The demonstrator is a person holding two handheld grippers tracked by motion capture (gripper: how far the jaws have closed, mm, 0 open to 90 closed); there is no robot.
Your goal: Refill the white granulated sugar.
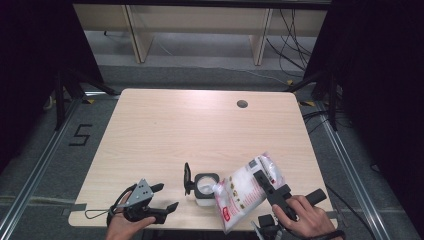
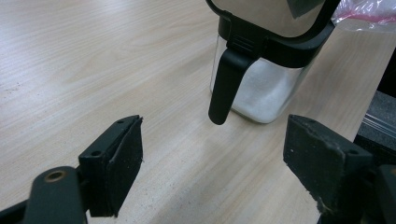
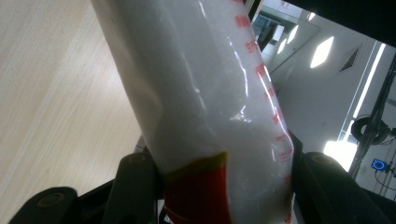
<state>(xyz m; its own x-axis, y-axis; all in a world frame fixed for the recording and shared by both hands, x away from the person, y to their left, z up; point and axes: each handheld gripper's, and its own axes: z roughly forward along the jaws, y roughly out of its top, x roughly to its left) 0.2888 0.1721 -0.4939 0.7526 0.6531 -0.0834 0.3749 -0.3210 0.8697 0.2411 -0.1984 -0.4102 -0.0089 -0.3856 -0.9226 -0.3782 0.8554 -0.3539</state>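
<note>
Pouring step, by the look of it: the right tongs [image 1: 264,184] are clamped on a plastic bag of white granules [image 1: 246,190], likely sugar or salt, w/ red print. The bag is tilted, its corner hanging over the open mouth of a small clear jar [image 1: 205,189] near the front edge of the counter [image 1: 200,130]. In the right gripper view the bag [image 3: 205,107] sits squeezed between both jaws, so the grip looks firm.

The jar has a black rim and a hinged lid [image 1: 187,177] flipped up on its left side. In the left gripper view the jar [image 2: 261,88] already has white granules across its bottom.

The left tongs [image 1: 162,197] are open w/ nothing between them, resting beside the jar on its left, apart from it.

To do it well, I'd say: keep the bag's corner centred over the mouth, tip slowly so the flow stays thin, and bring the left tongs in to steady the jar, since it's light and could slide. Watch the fill level thru the glass; stop before the rim.

Count: 1 bag, 1 jar, 1 lid, 2 tongs.
</note>
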